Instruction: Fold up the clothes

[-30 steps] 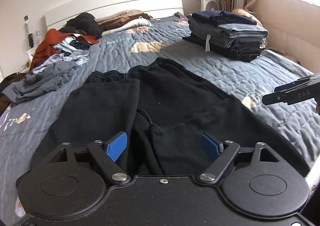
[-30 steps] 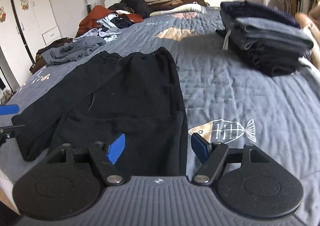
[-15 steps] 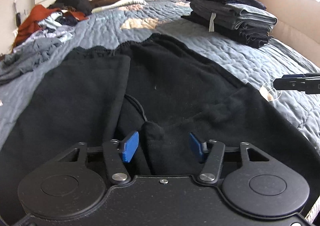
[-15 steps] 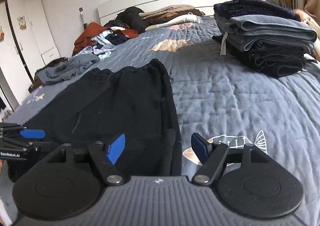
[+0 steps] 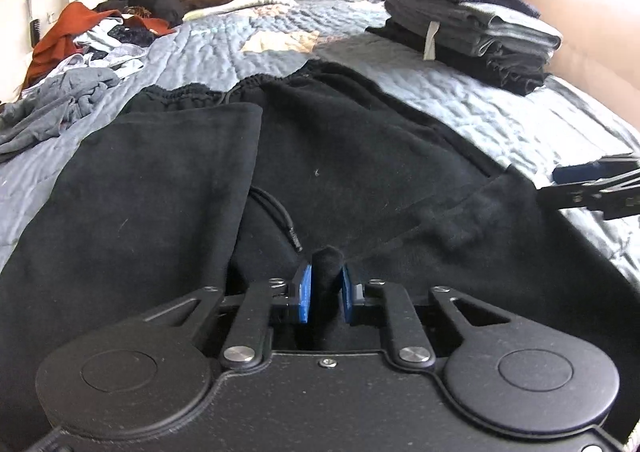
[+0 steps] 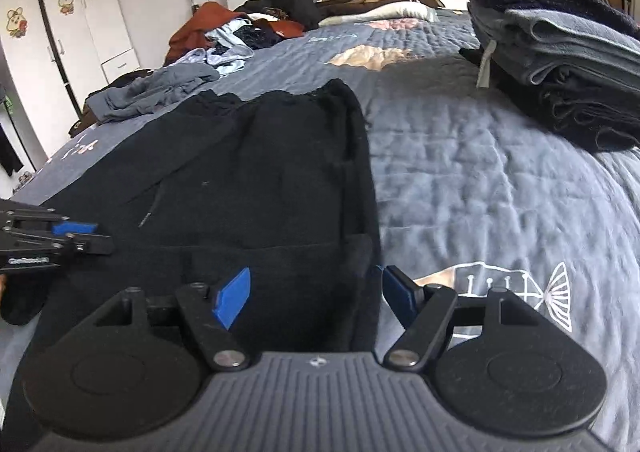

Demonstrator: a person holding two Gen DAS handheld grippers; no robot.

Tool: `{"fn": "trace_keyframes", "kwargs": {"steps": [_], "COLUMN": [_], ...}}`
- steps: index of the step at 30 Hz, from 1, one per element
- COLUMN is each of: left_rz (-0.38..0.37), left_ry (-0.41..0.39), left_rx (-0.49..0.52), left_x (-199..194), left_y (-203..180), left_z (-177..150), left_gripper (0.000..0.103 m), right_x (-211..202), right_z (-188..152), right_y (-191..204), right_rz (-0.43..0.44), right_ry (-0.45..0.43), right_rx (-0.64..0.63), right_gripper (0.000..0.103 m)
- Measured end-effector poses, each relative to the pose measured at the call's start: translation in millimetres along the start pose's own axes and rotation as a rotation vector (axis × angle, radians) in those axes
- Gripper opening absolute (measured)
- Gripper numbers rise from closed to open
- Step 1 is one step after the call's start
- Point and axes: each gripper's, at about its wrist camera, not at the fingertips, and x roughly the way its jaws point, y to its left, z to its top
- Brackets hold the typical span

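At the near edge of the bed, the left gripper has just closed from wide open onto a bunched hem of the black sweatpants (spread flat, one leg folded over), while the right gripper stays wide open, empty, astride their edge, so the next fold looks imminent.

Left gripper, blue pads pinching a fold of black trousers spread on the quilted bed.

Bed with grey-blue quilt; black trousers spread flat; folded stack far right; unfolded clothes pile by headboard.
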Motion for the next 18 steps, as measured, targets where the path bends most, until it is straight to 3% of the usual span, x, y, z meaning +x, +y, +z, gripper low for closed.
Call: {"fn": "trace_keyframes", "kwargs": {"steps": [11, 15, 18], "left_rz": [-0.011, -0.009, -0.014], "left_ry": [0.029, 0.031, 0.037], "left_rx": [-0.004, -0.005, -0.014], "left_x": [7.1, 8.4, 10.9], "left_y": [3.3, 4.5, 5.1], "left_z": [-3.9, -5.6, -7.1], "left_gripper": [0.015, 0.015, 0.015], "right_x": [31.8, 40.4, 46.2], "right_z": [5.2, 7.8, 10.5], "right_y": [-3.6, -6.4, -13.0], "right_rz": [0.014, 0.015, 0.016], "right_ry": [0.033, 0.047, 0.073], "right_rx": [0.043, 0.062, 0.09], "right_gripper": [0.072, 0.064, 0.064]}}
